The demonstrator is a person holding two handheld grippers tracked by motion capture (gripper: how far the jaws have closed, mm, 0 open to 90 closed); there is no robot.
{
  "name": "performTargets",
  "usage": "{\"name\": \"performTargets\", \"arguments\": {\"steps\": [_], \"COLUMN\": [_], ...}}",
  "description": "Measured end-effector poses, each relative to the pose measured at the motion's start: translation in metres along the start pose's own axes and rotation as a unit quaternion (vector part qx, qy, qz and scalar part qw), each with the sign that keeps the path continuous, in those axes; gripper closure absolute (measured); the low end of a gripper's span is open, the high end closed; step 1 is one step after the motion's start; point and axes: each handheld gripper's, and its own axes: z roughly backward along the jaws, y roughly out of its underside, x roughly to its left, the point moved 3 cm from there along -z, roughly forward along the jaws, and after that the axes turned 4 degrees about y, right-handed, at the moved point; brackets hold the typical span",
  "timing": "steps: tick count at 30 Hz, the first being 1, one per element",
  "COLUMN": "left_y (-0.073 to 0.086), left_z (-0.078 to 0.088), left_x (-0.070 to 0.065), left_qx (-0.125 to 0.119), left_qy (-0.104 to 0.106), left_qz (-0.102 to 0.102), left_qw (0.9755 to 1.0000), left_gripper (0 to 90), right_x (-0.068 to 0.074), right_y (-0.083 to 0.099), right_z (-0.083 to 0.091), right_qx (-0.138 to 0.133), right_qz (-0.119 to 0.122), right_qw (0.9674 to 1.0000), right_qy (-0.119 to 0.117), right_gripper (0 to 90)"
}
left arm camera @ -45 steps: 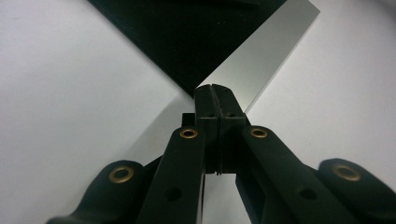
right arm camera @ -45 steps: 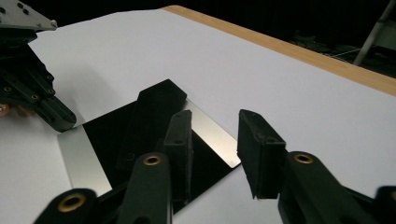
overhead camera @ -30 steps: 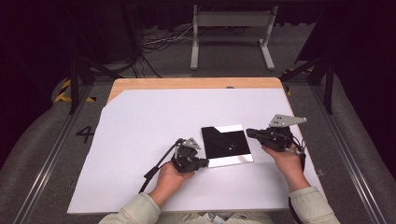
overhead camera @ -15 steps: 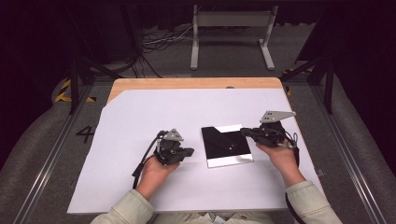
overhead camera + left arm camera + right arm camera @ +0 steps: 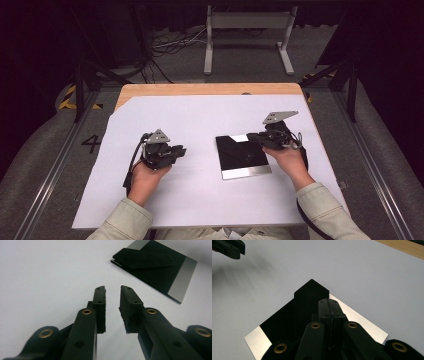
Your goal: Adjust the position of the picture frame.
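Black plate (image 5: 242, 157) with silver strips on its near and far edges: found flat on the white worktop (image 5: 200, 115), right of centre and nearer the right edge than the left.

Found right gripper (image 5: 252, 137) clenched, jaws pressed together with tips low over the plate's far right corner. Could not tell whether a thin layer was pinched between them or whether the tips merely rested there.

Found left gripper (image 5: 181, 151) released, well left of the plate and pointing toward it. Noted that its jaws had just been opening, with nothing between them.

Judged risks from here:
- Sliding or spinning of the plate on the smooth worktop, caused by a sideways pull from the right gripper with no hold on the opposite side.
- Failed pickup at the left edge, caused by a flat, thin plate offering little for the pads (image 5: 100, 302) to bite on.
- Scratched surface or a bent corner, caused by lifting one corner alone.
- Collision of the two grippers over the plate, caused by a hurried approach from the left.
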Motion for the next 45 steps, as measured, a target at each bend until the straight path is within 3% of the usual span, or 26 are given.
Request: {"name": "performTargets", "arguments": {"steps": [3, 10, 16, 23, 33, 41, 45], "left_y": [0.001, 0.004, 0.005, 0.006, 0.007, 0.007, 0.008], "left_z": [0.003, 0.006, 0.002, 0.001, -0.003, -0.005, -0.005], "left_x": [0.006, 0.015, 0.016, 0.017, 0.015, 0.015, 0.015], "left_qx": [-0.006, -0.01, 0.001, 0.002, 0.015, 0.02, 0.021], "left_qy": [-0.021, -0.028, -0.023, -0.021, -0.015, -0.011, -0.009], "left_qz": [-0.001, 0.015, 0.012, 0.019, 0.016, 0.015, 0.021], "left_qw": [0.9998, 0.9994, 0.9997, 0.9996, 0.9996, 0.9996, 0.9995], "left_gripper": [70.1, 65.7, 64.7, 64.2, 64.1, 64.1, 64.0], "right_x": [-0.001, -0.007, -0.012, -0.017, -0.019, -0.018, -0.014], "right_y": [-0.006, -0.017, -0.023, -0.026, -0.023, -0.025, -0.027], "right_z": [-0.009, -0.031, -0.051, -0.071, -0.093, -0.104, -0.11], "right_qx": [0.013, 0.044, 0.077, 0.098, 0.108, 0.118, 0.129], "right_qz": [-0.001, -0.015, -0.029, -0.031, -0.061, -0.07, -0.064], "right_qw": [0.9999, 0.9989, 0.9966, 0.9945, 0.9921, 0.9901, 0.989], "right_qy": [0.0, 0.0, 0.005, 0.019, 0.021, 0.029, 0.032], "right_gripper": [89.9, 89.9, 90.0, 90.0, 89.9, 90.0, 90.0]}}
